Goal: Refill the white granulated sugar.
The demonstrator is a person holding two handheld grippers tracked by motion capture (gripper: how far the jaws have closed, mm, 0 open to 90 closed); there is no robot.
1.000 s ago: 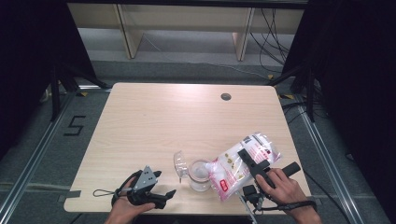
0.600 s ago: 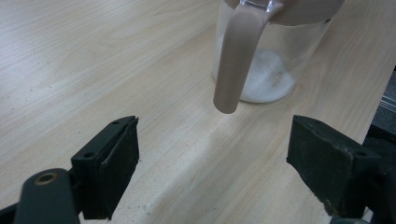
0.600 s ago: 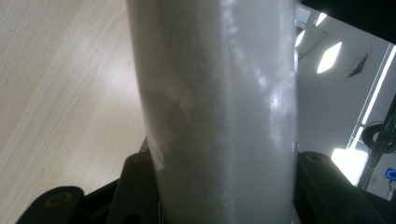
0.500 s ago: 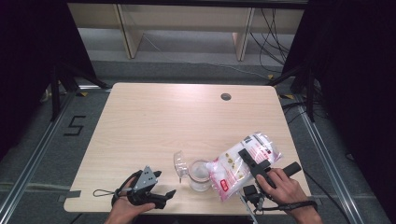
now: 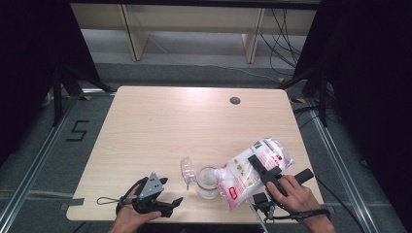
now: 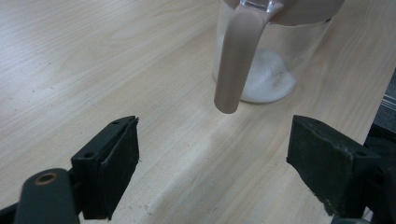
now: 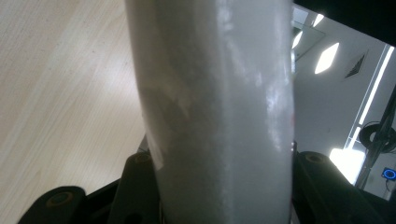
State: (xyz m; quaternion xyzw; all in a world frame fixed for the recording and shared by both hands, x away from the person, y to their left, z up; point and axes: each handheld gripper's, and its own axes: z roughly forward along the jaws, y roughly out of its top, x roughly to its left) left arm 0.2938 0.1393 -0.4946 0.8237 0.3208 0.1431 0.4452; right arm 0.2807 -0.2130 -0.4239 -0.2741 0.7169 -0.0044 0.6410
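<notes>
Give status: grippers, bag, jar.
Right gripper shut on bag, tilted over the jar. Left gripper open, facing the jar, holding nothing. White powder in jar bottom. Nothing in the way.

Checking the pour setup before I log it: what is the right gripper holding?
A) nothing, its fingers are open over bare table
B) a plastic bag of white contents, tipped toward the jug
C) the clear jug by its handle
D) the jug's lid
B: in the high view the right gripper clamps the plastic bag, whose lower end leans over the clear jug; the bag sits between its fingers in the right gripper view.
</notes>
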